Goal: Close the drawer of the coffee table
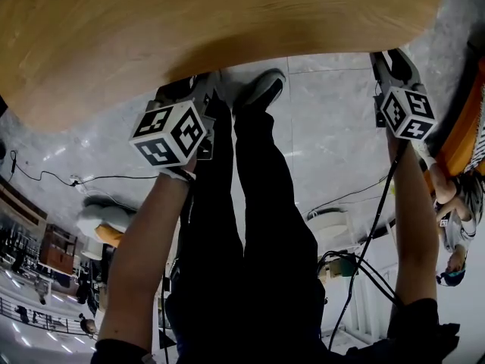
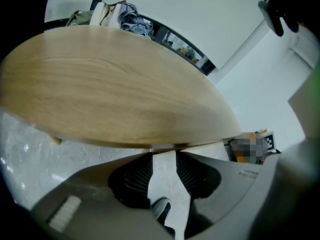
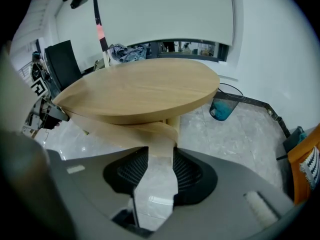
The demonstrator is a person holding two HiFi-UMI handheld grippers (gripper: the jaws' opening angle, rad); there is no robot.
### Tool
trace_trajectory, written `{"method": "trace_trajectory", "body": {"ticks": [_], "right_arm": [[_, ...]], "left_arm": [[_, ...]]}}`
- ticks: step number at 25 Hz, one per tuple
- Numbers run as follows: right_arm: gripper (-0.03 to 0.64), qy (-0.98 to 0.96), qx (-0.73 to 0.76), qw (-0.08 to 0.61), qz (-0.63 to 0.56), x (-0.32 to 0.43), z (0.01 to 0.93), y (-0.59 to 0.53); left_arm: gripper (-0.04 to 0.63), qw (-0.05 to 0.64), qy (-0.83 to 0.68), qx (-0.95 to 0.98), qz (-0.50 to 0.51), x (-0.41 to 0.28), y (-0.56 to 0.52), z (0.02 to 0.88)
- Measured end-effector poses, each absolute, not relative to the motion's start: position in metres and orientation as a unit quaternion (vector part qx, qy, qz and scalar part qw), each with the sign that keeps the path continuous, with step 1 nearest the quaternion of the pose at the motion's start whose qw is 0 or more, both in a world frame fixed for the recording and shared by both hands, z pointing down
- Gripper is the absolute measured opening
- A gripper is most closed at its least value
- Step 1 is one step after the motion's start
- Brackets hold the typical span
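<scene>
The left hand-held gripper (image 2: pixel 164 155) held nothing, its jaws spread near the rim of the round wooden surface (image 2: pixel 115 94). The right hand-held gripper (image 3: pixel 161 154), jaws likewise spread and empty, faced the pale drawer (image 3: pixel 115 126) showing just beneath that top.

The desk (image 1: pixel 189 29) top fills 12 o'clock. Bare floor (image 1: pixel 326 127) lies open below its edge, from 1 to 3 o'clock. The person's legs (image 1: pixel 258 203) block 6 o'clock, cables (image 1: pixel 121 177) cross at 8, and a bin (image 3: pixel 223 105) stands at the desk's far side.
</scene>
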State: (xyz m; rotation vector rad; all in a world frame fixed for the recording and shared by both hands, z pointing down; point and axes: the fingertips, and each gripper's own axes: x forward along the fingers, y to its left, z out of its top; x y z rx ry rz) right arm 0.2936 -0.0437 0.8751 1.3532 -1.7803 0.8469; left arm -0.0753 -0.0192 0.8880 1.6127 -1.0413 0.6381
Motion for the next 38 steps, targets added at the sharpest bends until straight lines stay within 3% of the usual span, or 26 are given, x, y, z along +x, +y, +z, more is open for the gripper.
{"method": "trace_trajectory", "body": {"ticks": [5, 12, 19, 25, 31, 38], "right_arm": [[0.158, -0.698, 0.534, 0.353, 0.321, 0.3, 0.869, -0.068], [0.103, -0.699, 0.541, 0.349, 0.312, 0.307, 0.868, -0.075], [0.117, -0.707, 0.532, 0.342, 0.316, 0.296, 0.872, -0.067], [0.12, -0.719, 0.507, 0.36, 0.31, 0.276, 0.864, -0.039], [0.12, -0.701, 0.534, 0.322, 0.346, 0.27, 0.835, -0.004], [0.104, -0.722, 0.56, 0.248, 0.322, 0.241, 0.728, -0.001]], "left_arm": [[0.147, 0.456, -0.461, 0.707, 0.282, -0.07, -0.046, 0.879], [0.146, 0.466, -0.474, 0.698, 0.267, -0.069, -0.051, 0.879], [0.144, 0.484, -0.476, 0.683, 0.27, -0.079, -0.041, 0.887], [0.14, 0.474, -0.438, 0.686, 0.336, -0.087, -0.011, 0.888], [0.129, 0.472, -0.395, 0.711, 0.338, -0.072, 0.017, 0.841], [0.12, 0.399, -0.344, 0.794, 0.304, -0.027, 0.01, 0.729]]}}
